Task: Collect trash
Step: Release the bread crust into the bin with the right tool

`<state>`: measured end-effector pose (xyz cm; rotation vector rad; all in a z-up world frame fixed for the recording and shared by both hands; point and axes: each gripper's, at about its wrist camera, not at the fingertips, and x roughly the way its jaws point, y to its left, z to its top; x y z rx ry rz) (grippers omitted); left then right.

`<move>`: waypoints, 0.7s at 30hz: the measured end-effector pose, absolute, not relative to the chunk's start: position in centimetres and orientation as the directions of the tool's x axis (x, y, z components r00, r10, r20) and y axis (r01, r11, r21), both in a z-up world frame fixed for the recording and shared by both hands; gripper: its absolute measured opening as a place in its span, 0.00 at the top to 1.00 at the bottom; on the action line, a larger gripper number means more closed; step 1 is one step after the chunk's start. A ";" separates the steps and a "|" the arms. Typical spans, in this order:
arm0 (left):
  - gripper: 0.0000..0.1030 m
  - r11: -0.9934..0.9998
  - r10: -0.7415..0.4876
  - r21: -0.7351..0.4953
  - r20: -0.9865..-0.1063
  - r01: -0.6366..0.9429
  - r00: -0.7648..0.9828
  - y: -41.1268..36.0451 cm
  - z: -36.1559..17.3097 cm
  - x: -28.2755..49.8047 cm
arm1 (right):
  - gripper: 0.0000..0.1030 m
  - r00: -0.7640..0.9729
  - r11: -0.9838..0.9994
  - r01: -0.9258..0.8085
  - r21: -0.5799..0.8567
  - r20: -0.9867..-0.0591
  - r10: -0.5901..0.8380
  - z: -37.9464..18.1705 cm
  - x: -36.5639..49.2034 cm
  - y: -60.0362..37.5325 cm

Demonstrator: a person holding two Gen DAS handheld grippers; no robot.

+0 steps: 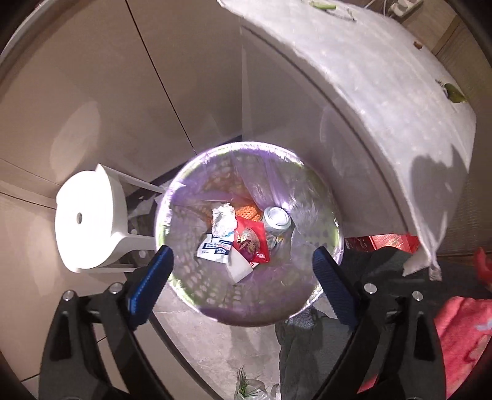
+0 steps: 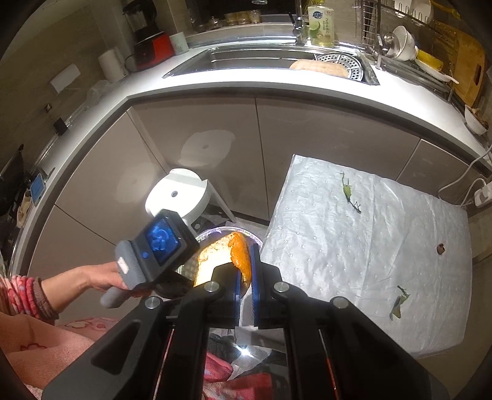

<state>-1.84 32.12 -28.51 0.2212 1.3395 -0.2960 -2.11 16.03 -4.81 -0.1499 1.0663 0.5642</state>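
Trash bin [image 1: 249,234], round, purple liner, lattice wall, sits on the floor below the left gripper [image 1: 243,270]. Inside: crumpled white tissue [image 1: 224,219], red snack wrapper [image 1: 250,243], silver can [image 1: 276,219] to its right, blue-white packet [image 1: 213,250] to the left, flat white piece [image 1: 238,267] nearest. Left gripper hangs above the bin pointing down, blue pads [image 1: 150,284] spread wide, nothing between them.

Right gripper [image 2: 245,277] clamped narrow on an orange peel [image 2: 240,257]; peel sticks up past the fingertips, over the bin rim [image 2: 215,234] seen just beyond. Left of it, the person's hand [image 2: 103,278] holds the left gripper's grey handle, with the blue-lit camera unit [image 2: 161,241] on top.

White stool [image 1: 89,221] just left of the bin, touching or nearly so. Low table with white padded cover [image 2: 369,246] right of the bin; green veg scraps [image 2: 349,192] far, another green scrap [image 2: 398,303] near, small brown bit [image 2: 440,248] at right edge. Beige cabinets [image 2: 200,129] behind, white counter [image 2: 246,89] and steel sink [image 2: 261,58] above them, dish soap bottle [image 2: 321,27] at far side of the sink. Pink clothing [image 1: 464,335] bottom right in left wrist view.
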 end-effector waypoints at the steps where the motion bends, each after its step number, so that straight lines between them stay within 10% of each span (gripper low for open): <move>1: 0.15 0.945 -0.078 -0.001 -0.972 0.326 0.224 32.5 -26.9 -2.4 | 0.94 0.345 0.842 -0.517 0.155 -0.862 0.371 -5.6 -2.0 16.5; 11: 0.11 0.981 -0.058 0.015 -0.929 0.193 0.365 36.0 -14.5 -7.4 | 0.94 0.121 0.765 -0.597 0.239 -0.917 0.381 -18.3 -0.6 24.8; 21: 0.11 0.997 -0.017 0.010 -0.937 0.075 0.349 37.5 -13.3 -9.6 | 0.93 -0.012 0.741 -0.647 0.182 -0.973 0.229 -29.9 -1.2 32.1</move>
